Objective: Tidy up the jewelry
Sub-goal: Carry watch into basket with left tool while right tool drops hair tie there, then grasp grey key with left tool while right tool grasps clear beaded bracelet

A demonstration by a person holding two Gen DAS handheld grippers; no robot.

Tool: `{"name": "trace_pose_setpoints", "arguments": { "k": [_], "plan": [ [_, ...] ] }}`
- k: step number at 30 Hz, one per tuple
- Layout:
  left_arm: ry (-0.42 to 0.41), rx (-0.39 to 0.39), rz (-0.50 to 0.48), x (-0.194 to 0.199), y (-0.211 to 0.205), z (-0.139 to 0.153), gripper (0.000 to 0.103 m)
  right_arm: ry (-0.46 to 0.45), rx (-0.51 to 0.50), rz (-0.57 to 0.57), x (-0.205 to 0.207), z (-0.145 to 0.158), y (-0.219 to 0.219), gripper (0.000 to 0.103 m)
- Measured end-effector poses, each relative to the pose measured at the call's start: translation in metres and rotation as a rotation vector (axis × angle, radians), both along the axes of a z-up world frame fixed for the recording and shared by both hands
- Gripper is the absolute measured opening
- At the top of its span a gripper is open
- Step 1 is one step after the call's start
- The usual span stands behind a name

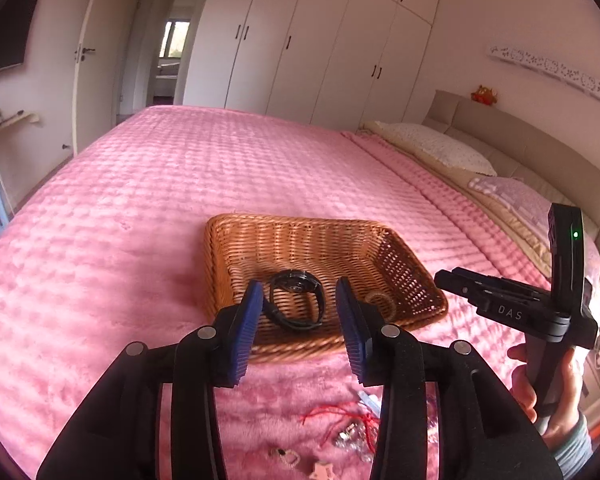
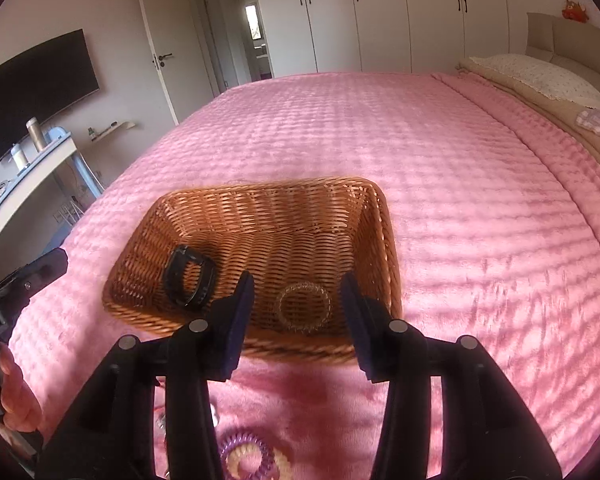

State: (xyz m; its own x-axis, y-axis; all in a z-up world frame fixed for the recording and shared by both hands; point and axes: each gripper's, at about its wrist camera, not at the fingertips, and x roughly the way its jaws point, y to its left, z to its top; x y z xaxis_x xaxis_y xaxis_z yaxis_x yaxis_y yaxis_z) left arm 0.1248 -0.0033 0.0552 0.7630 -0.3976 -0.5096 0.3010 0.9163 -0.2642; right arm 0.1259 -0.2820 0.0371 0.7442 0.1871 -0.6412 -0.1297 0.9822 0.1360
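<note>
Jewelry: some pieces lie in the wicker basket (image 2: 260, 216), others lie loose on the pink bedspread (image 2: 440, 168) in front of it.
Black watch (image 2: 189, 278): sits in the basket near its left side, strap curled in a loop, standing partly on its edge.
Clear bracelet (image 2: 303, 307): lies flat on the basket floor near the front wall, a see-through ring, apart from the watch.
Spiral rings (image 2: 249, 458): purple and pale yellow coils, touching each other on the bedspread, close to the right tongs.
Red string (image 1: 340, 414): a thin tangle on the bedspread with small shiny pieces (image 1: 350, 438) beside it; too blurry to tell what they are.
Left gripper (image 1: 300, 326): blue pads held wide apart, nothing between them, over the front edge of the basket.
Right gripper (image 2: 298, 322): pads wide apart too, holding nothing, over the front wall of the basket above the bracelet.
Basket: brown, woven, low walls, resting on the bedspread.
Around: pillows (image 1: 440, 146) at the head of the bed, white wardrobe (image 1: 320, 36) behind, dark screen (image 2: 36, 88) on the wall.
</note>
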Motion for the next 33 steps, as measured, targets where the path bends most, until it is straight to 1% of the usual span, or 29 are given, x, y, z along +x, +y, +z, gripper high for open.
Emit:
{"name": "trace_pose_setpoints", "arguments": {
  "k": [4,7,10,13,16,17,18,20,22,24,26,28,30,33],
  "plan": [
    [-0.024,-0.02,0.004,-0.044,0.013,0.003,0.038,-0.056,0.008,0.019,-0.053,0.006,-0.009,0.043],
    [-0.001,-0.032,0.011,-0.07,0.02,-0.009,0.038,-0.071,0.025,0.023,-0.087,-0.004,-0.017,0.043],
    [0.043,-0.046,0.024,-0.089,0.025,-0.029,0.038,-0.051,0.025,0.017,-0.109,-0.02,-0.023,0.043],
    [0.097,-0.047,0.041,-0.097,0.026,-0.05,0.038,0.004,0.04,0.026,-0.122,-0.041,-0.026,0.043],
    [0.165,-0.059,0.06,-0.098,0.031,-0.074,0.038,0.06,0.018,0.022,-0.13,-0.064,-0.023,0.043],
    [0.191,-0.075,0.065,-0.097,0.032,-0.081,0.038,0.069,0.015,0.028,-0.133,-0.071,-0.021,0.041],
    [0.217,-0.095,0.067,-0.097,0.036,-0.088,0.038,0.078,0.008,0.033,-0.134,-0.076,-0.019,0.036],
    [0.261,-0.139,0.065,-0.097,0.043,-0.1,0.038,0.089,-0.034,0.022,-0.135,-0.083,-0.014,0.035],
    [0.305,-0.158,0.066,-0.09,0.043,-0.107,0.038,0.079,-0.059,0.024,-0.138,-0.085,-0.01,0.035],
    [0.345,-0.15,0.074,-0.085,0.038,-0.113,0.038,0.081,-0.077,0.026,-0.137,-0.086,-0.009,0.034],
    [0.365,-0.137,0.075,-0.077,0.033,-0.116,0.038,0.099,-0.081,0.022,-0.136,-0.091,-0.009,0.035],
    [0.368,-0.087,0.075,-0.072,0.023,-0.118,0.039,0.127,-0.067,0.017,-0.133,-0.095,-0.012,0.034],
    [0.352,-0.024,0.064,-0.069,0.014,-0.117,0.041,0.149,-0.044,0.017,-0.13,-0.099,-0.016,0.035],
    [0.323,0.065,0.041,-0.067,0.002,-0.116,0.042,0.158,-0.032,0.019,-0.129,-0.101,-0.017,0.035]
  ]
}}
